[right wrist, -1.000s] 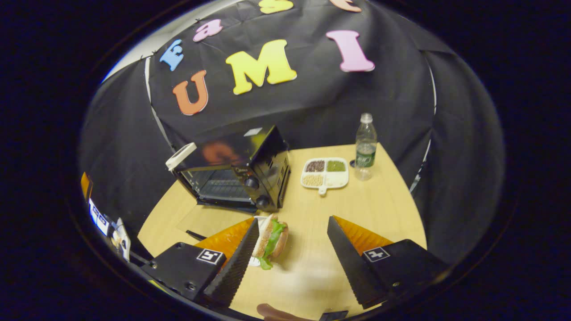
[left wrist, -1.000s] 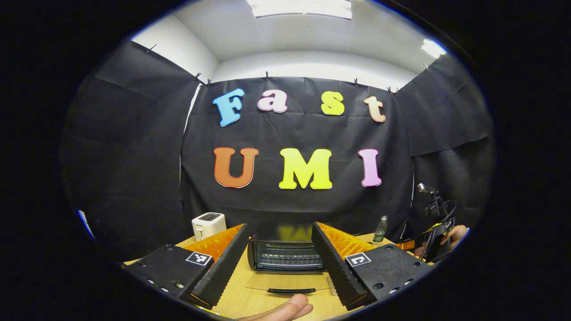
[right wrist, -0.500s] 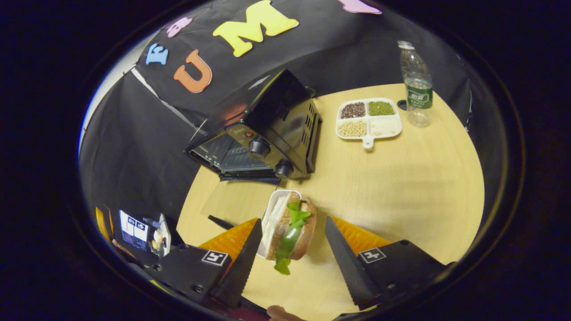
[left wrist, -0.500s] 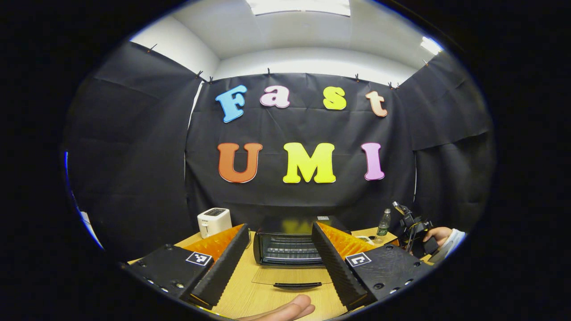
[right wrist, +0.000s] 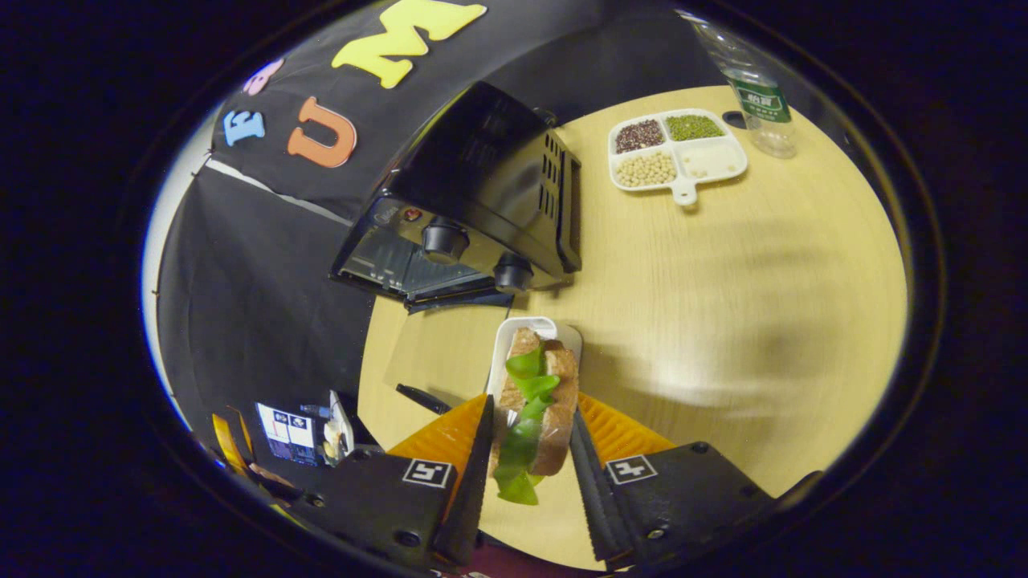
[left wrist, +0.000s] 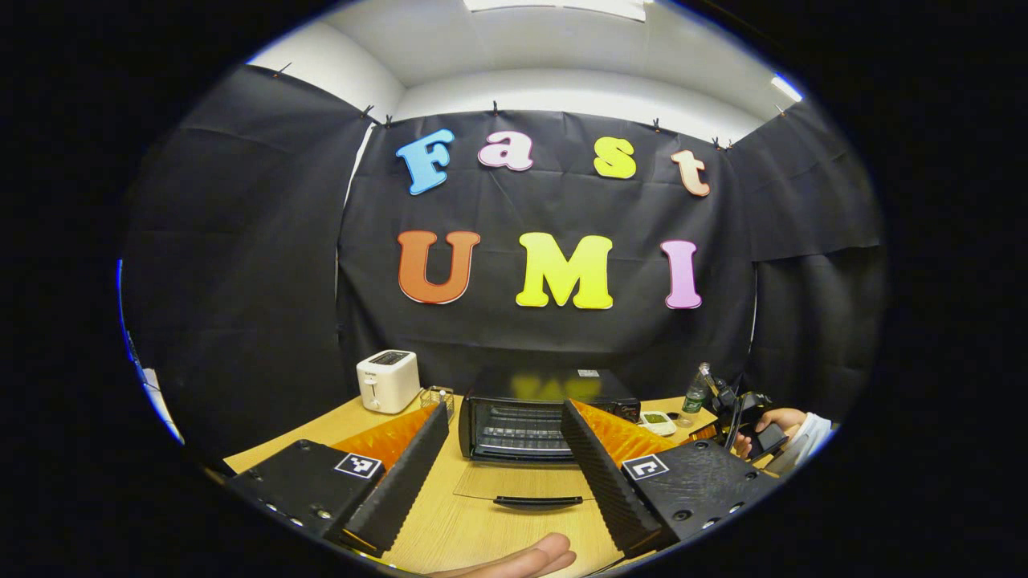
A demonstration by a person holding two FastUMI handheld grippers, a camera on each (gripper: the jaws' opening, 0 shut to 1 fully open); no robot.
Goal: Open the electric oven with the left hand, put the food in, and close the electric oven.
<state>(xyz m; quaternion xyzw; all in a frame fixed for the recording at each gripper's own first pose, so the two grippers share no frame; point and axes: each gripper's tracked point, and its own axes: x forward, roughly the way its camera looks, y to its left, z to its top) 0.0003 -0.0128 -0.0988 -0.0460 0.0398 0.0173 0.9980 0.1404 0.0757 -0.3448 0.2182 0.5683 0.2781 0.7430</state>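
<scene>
Left gripper (left wrist: 502,474) held low over the wooden table (left wrist: 450,530), jaws spread wide and holding nothing, aimed at the electric oven (left wrist: 546,413). Oven's glass door (left wrist: 526,486) dropped open and lying flat toward the camera, dark handle (left wrist: 536,502) at its near edge, wire rack (left wrist: 518,433) visible inside. White toaster (left wrist: 388,380) left of the oven, a small wire basket (left wrist: 438,396) just beside it. Fingertips of a hand (left wrist: 522,559) at the bottom edge of the left gripper view. Far right in the same view, another hand (left wrist: 775,421) with a pale sleeve gripping the other gripper's body, a water bottle (left wrist: 692,393) behind it.

In the right gripper view, right gripper (right wrist: 526,457) closed on the sandwich (right wrist: 538,401), both fingers pressing its bread sides, green lettuce (right wrist: 520,445) hanging out between the slices. Sandwich partly over a white tray (right wrist: 514,337) on the table, just in front of the oven (right wrist: 482,193), near its two control knobs (right wrist: 446,239). Open door (right wrist: 426,365) flat on the table to the left of the tray. Farther off, a divided dish of beans and grains (right wrist: 679,156) and the water bottle (right wrist: 755,100) near the table's far edge, well apart from the sandwich.
</scene>
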